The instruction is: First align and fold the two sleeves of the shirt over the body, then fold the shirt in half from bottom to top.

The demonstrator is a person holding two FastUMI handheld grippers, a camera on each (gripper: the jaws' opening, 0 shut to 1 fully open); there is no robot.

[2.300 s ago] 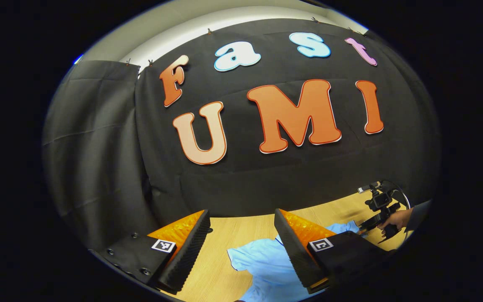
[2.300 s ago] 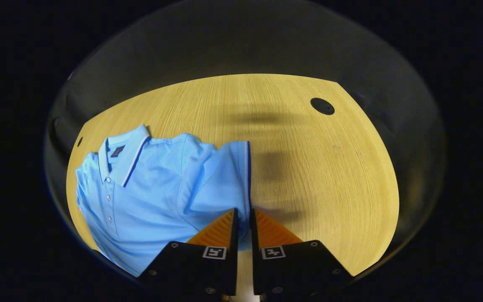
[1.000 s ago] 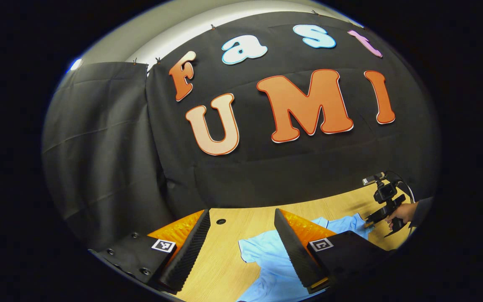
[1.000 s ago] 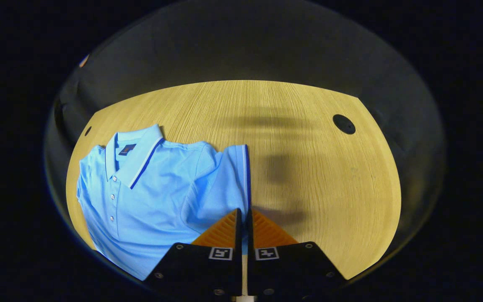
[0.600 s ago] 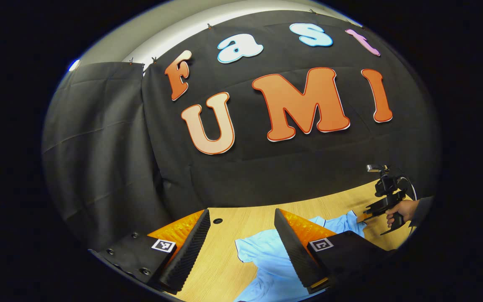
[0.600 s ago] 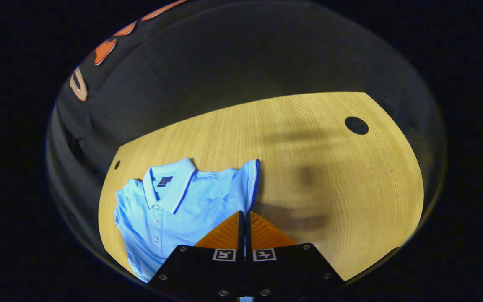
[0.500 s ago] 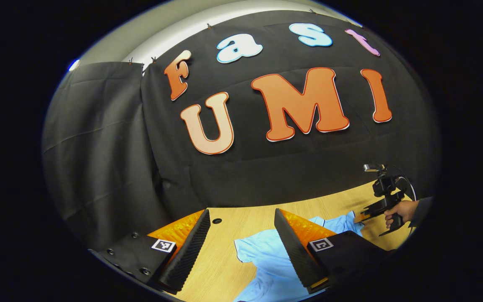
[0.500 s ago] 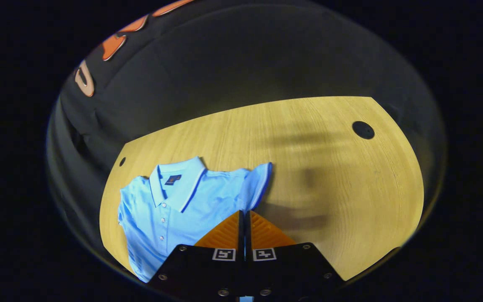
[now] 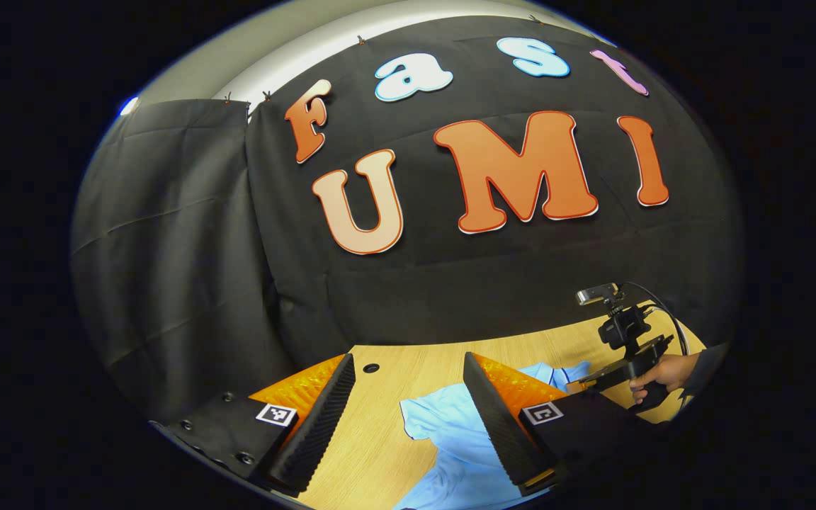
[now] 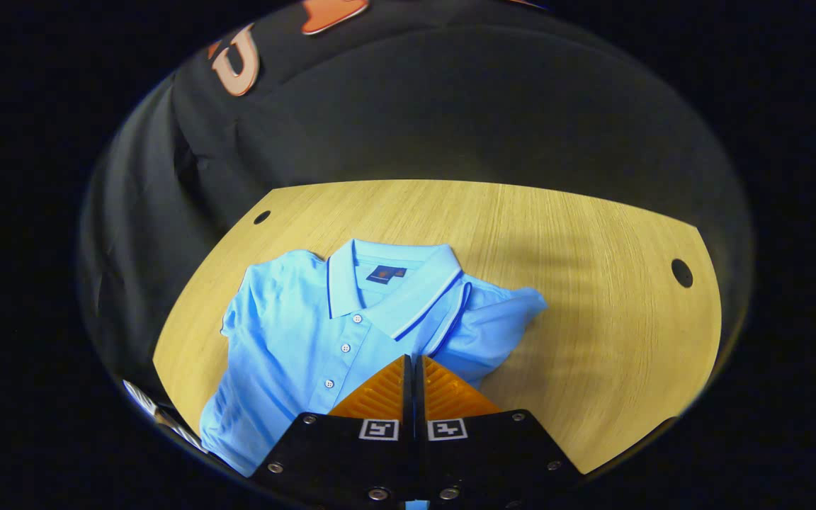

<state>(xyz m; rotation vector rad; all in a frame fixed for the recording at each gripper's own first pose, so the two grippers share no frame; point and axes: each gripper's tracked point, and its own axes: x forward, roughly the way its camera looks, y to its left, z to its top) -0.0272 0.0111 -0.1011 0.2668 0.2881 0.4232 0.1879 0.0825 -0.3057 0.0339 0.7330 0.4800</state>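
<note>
In the left gripper view, I am seeing the left gripper (image 9: pixel 408 411) tilted up toward the booth wall, so I am getting just a strip of the wooden table (image 9: pixel 380 453) at the bottom. Its jaws are standing wide apart with nothing between them, held above the tabletop. The light blue polo shirt (image 9: pixel 450 453) is lying on the table just beyond and under my right finger, and that finger is cutting off most of it; I cannot make out which part of the shirt this is. Farther off at the right edge, a hand (image 9: pixel 656 374) is gripping the handle of the right gripper (image 9: pixel 578 382), which is reaching low toward the shirt's far edge; its tips are too small for me to judge there. A small dark hole (image 9: pixel 371 368) is showing in the table near the wall.

In the right gripper view, I am looking down along the right gripper (image 10: pixel 413 368) at the shirt (image 10: pixel 295 354), lying collar-up near the table's (image 10: pixel 592 319) left side, buttons facing me. The jaws are pressed together on a thin fold of the sleeve (image 10: pixel 486 333), which is doubled over the chest beside the collar (image 10: pixel 394 283). The pinch point itself is hidden behind my fingers. The shirt's lower hem is cut off at the bottom edge, and a striped object at the lower left is too cropped for me to identify
</note>
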